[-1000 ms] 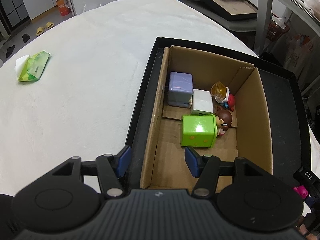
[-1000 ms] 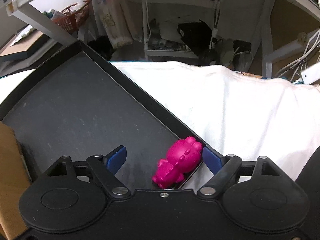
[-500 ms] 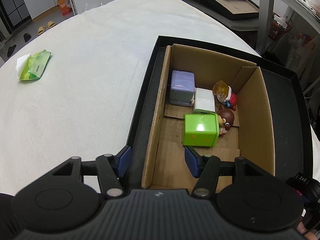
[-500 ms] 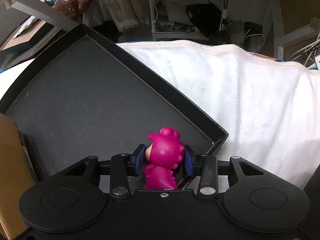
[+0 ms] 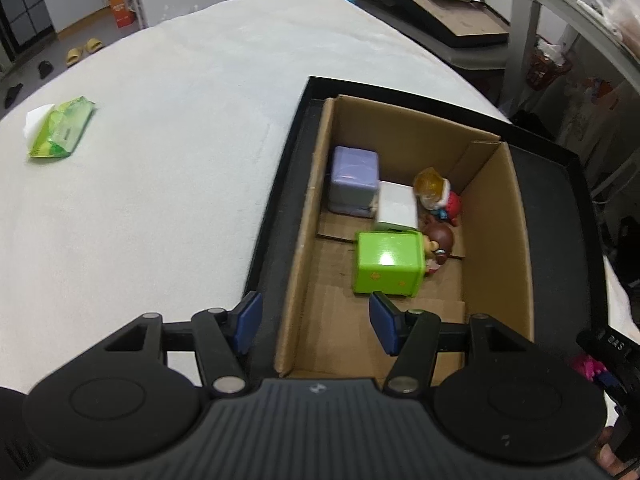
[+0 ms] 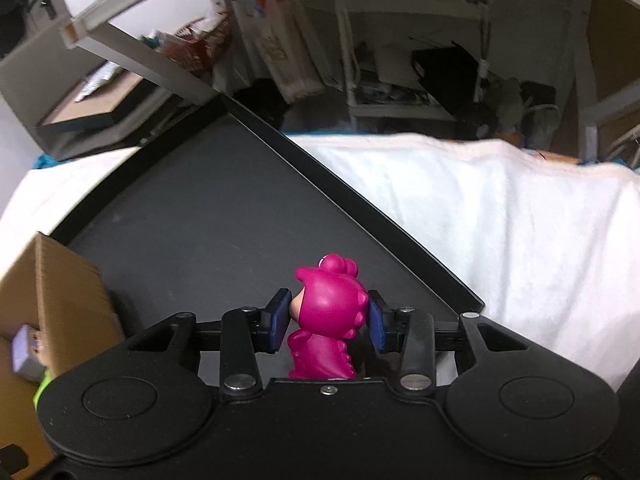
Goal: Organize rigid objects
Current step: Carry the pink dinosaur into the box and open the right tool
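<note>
The right tongs [image 6: 328, 320], which a second ago were spread wide around the pink figurine [image 6: 326, 320] as it lay in the corner of the black tray [image 6: 208, 200], are now clamping it upright between their blue pads [image 6: 278, 320] and lifting it above the tray floor. The view is also swinging left, so the cardboard box [image 6: 60, 292] is coming into the frame at the left edge.

The left tongs [image 5: 312, 322] are hanging open and empty, straddling the near left wall of the cardboard box [image 5: 500, 240]; this view has shifted only slightly. Inside the box are sitting a purple cube [image 5: 354, 184], a white block [image 5: 396, 206], a green cube [image 5: 390, 264] and two small figures, one with a yellow top [image 5: 434, 192] and one with a brown head [image 5: 438, 240]. A green packet [image 5: 60, 132] is lying well apart on the white-covered bench [image 5: 160, 160].

The pick appears to be done, and the carry toward the box is probably beginning. The open floor near the front of the box, in front of the green cube, looks like the easiest spot for the figurine. Its rounded, smooth head may be slipping a risk if the grip loosens mid-carry.
</note>
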Motion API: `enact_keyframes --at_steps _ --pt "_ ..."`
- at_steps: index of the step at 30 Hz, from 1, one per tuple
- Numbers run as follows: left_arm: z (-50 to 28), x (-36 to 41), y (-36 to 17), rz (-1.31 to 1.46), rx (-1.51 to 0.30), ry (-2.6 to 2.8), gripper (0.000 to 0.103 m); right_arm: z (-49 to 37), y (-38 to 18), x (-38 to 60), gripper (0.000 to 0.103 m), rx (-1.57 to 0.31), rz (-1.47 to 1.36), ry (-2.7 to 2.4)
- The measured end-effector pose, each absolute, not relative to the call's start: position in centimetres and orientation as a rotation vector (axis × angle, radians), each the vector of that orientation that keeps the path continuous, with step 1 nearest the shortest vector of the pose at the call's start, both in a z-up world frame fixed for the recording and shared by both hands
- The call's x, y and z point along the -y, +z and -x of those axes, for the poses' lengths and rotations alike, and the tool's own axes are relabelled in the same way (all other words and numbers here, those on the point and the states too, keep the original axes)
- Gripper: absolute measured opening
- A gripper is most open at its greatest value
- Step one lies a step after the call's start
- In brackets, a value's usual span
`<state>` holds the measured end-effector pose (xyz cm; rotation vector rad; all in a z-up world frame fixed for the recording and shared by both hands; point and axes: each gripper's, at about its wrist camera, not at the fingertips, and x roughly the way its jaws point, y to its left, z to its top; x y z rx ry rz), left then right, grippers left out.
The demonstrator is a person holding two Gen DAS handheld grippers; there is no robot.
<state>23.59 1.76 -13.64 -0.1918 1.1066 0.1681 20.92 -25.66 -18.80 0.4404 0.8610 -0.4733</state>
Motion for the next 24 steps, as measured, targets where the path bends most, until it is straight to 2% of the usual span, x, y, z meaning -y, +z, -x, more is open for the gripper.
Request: enact_keyframes --at_steps 8,24 --pt "-23.4 -1.3 -13.1 0.209 -1.082 0.118 0.057 -22.2 -16.8 24.5 0.039 -0.802 -0.393 -0.359" --pt "-23.7 -2.6 -13.0 0.223 -1.058 0.106 0.048 -25.0 -12.2 18.7 0.040 -0.694 -0.201 -0.024"
